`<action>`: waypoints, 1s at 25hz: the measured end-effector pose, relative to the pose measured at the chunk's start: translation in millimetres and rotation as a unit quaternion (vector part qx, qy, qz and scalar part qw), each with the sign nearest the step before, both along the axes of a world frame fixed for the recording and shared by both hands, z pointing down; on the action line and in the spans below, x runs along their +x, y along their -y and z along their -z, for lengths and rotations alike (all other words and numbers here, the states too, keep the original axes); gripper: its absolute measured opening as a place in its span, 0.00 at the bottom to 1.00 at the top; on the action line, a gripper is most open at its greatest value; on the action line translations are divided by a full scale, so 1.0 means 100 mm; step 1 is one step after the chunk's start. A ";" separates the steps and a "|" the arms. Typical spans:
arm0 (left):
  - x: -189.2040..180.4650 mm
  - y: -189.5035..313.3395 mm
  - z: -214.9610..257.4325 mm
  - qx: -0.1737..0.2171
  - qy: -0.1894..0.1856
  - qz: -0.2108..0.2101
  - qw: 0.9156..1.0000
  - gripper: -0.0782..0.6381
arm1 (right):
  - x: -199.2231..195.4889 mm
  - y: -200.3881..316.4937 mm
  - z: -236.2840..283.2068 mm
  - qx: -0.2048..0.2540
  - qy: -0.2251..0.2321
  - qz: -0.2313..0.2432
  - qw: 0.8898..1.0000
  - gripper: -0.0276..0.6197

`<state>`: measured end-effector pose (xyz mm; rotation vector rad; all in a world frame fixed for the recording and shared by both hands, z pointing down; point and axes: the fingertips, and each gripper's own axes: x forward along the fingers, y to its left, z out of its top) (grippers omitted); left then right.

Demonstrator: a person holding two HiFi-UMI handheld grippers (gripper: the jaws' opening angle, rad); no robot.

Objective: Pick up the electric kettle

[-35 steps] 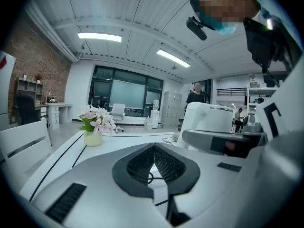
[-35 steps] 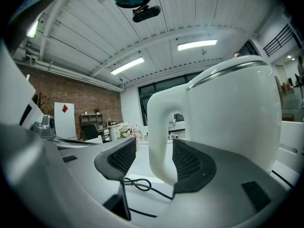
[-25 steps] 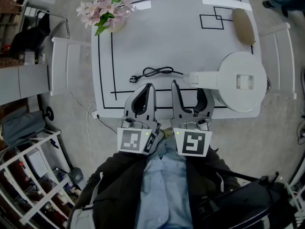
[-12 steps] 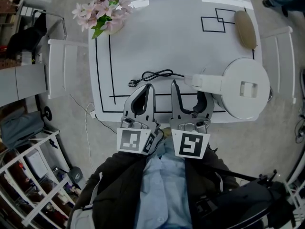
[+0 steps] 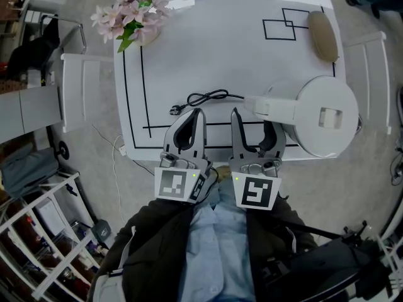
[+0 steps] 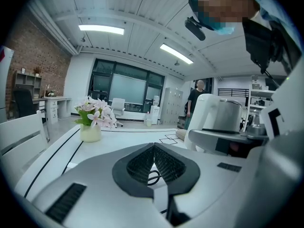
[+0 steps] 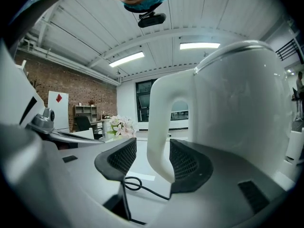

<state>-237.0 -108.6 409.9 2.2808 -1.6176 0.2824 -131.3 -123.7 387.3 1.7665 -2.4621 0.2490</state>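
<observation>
Right claw (image 5: 250,123), jaws apart, straddles the kettle (image 5: 324,115) handle; left claw (image 5: 197,115) alongside, jaws together, empty.

The kettle (image 5: 324,115) blocks the right side at 3 o'clock, its handle (image 7: 159,127) standing between the right gripper's (image 5: 252,121) spread jaws. A black cord (image 5: 204,98) lies at 12 o'clock from the left gripper (image 5: 196,115). Beyond the cord the table (image 5: 208,49) is open up to the flowers (image 5: 129,17) at 11 o'clock.

head view looks down on table (image 5: 208,55) and kettle (image 5: 324,115) — gripper views skim low across both
</observation>
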 end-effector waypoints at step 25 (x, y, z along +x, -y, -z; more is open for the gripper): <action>0.40 -0.12 0.09 0.018 -0.005 -0.041 0.999 0.12 | 0.04 -0.25 0.02 -0.005 0.014 0.047 0.999 0.39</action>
